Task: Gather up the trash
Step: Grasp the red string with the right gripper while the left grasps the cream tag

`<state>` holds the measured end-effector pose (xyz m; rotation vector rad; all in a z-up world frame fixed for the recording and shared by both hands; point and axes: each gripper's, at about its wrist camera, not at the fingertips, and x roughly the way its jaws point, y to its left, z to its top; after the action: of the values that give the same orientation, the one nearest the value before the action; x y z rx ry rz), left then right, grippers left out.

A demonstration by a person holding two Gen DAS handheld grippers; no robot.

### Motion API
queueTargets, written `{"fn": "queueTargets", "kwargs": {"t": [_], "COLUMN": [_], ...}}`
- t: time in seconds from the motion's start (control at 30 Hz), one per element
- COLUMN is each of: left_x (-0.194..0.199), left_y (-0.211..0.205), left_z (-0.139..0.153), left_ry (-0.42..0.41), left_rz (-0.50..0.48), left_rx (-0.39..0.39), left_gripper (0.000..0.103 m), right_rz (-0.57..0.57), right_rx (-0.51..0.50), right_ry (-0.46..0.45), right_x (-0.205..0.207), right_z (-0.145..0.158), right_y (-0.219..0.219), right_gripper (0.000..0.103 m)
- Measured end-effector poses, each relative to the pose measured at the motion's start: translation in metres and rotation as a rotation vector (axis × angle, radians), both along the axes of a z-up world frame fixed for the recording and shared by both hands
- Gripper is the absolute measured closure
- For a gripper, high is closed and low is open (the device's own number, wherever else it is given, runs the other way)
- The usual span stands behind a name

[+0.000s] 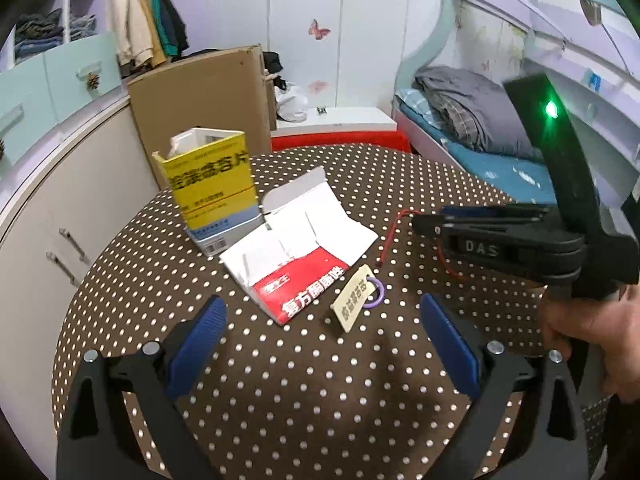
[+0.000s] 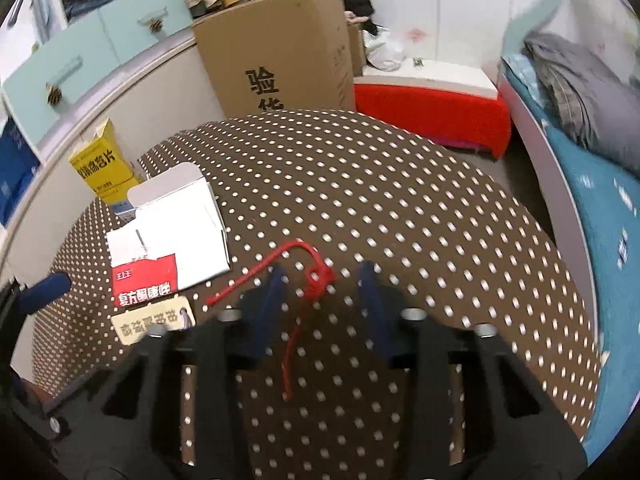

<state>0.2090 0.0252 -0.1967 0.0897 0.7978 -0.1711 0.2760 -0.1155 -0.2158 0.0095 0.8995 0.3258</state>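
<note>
On the brown polka-dot table (image 1: 300,400) lie a flattened white and red carton (image 1: 296,256), a beige tag (image 1: 354,304) with a purple ring, and a red string (image 2: 316,276). An upright yellow box (image 1: 212,188) stands at the far left. My left gripper (image 1: 324,340) is open wide just short of the tag, with nothing between its pads. My right gripper (image 2: 322,284) hovers low over the string's knot, which sits in the gap between its blue fingers (image 2: 272,292). The pads do not touch the string. From the left wrist view the right gripper (image 1: 432,220) points left over the string (image 1: 390,236).
A tall cardboard box (image 1: 208,96) stands behind the table, beside a red bench (image 1: 340,142) with a white top. A bed (image 1: 500,160) with grey bedding runs along the right. White cabinets (image 1: 60,220) line the left. A person's hand (image 1: 592,328) grips the right tool.
</note>
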Motion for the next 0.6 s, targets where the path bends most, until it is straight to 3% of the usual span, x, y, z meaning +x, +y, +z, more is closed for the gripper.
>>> {"fn": "queueTargets", "kwargs": {"t": [0.03,0.1,0.2,0.33,0.4,0.5,0.6], "left_x": [0.004,0.01,0.021,0.031,0.033,0.03,0.02], "left_y": [-0.003,-0.006,-0.017,-0.029,-0.033,-0.035,-0.034], "left_z": [-0.003,-0.006,-0.012,-0.021,-0.023,-0.024,-0.025], "left_ry": [0.007,0.015,0.046,0.07,0.088,0.109,0.116], "left_rz": [-0.012,-0.03,-0.085,-0.127,-0.151,-0.171,-0.182], "left_rx": [0.009,0.012,0.03,0.079,0.078,0.04,0.018], "left_gripper": [0.008,0.01,0.028,0.037,0.061,0.077,0.078], "right_rz": [0.007,0.013,0.001,-0.013,-0.019,-0.019,-0.019], "right_rx": [-0.002,0.005,0.027,0.051,0.059,0.057,0.062], "right_ry": [0.003,0.001,-0.005,-0.008,-0.011,-0.011,-0.006], "right_x": [-0.001,-0.007,-0.021,-0.038,-0.043,-0.05,-0.058], "right_z": [0.0,0.0,0.0,0.003,0.005,0.007,0.007], "right_y": [0.001,0.001,-0.009,-0.025,-0.031,-0.037,-0.041], "right_gripper": [0.092,0.093,0.093,0.093,0.093,0.093,0.093]}}
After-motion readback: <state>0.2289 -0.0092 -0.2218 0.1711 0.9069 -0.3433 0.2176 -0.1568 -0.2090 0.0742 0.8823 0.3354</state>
